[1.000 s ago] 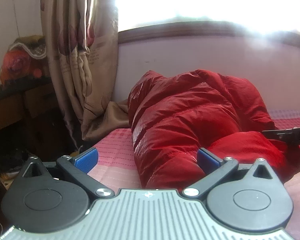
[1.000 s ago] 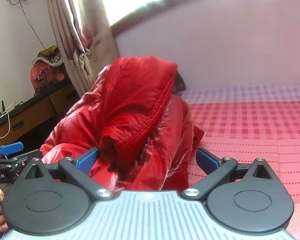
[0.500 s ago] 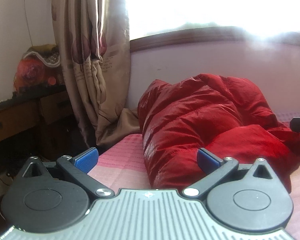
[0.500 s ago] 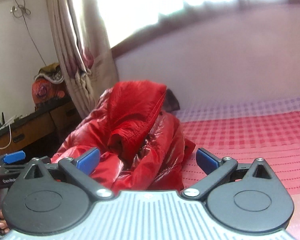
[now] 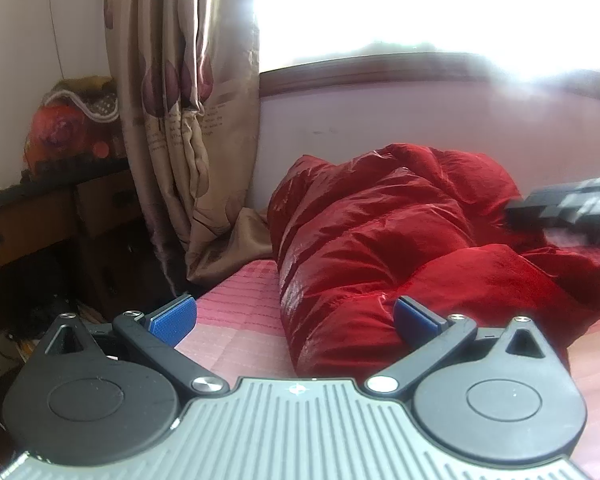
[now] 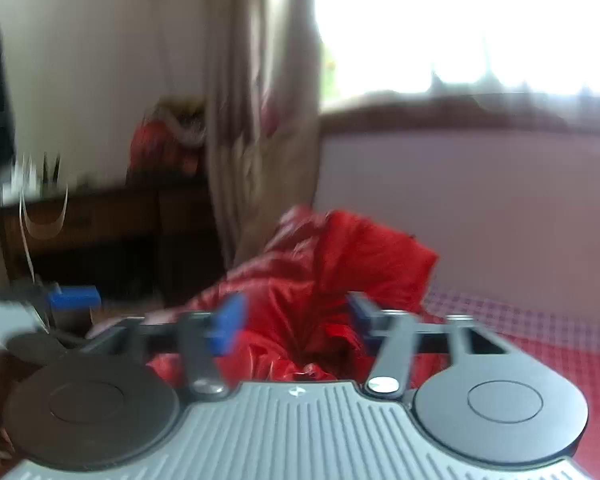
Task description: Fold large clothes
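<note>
The red jacket (image 5: 400,240) lies bunched at centre frame on the bed (image 5: 236,312), no flat fold visible. Left tool (image 5: 296,316) gapes, empty. Right tool (image 6: 296,320), blurred, half-closed around nothing. Folding largely outstanding.

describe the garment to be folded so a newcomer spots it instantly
Start at the bright window, then drop to the pink checked bed below it. The jacket lies heaped there beside the beige curtain: puffy, shiny and red, the only glossy thing on the bed.

Red puffer jacket (image 5: 400,240), bunched, lying on bed
</note>
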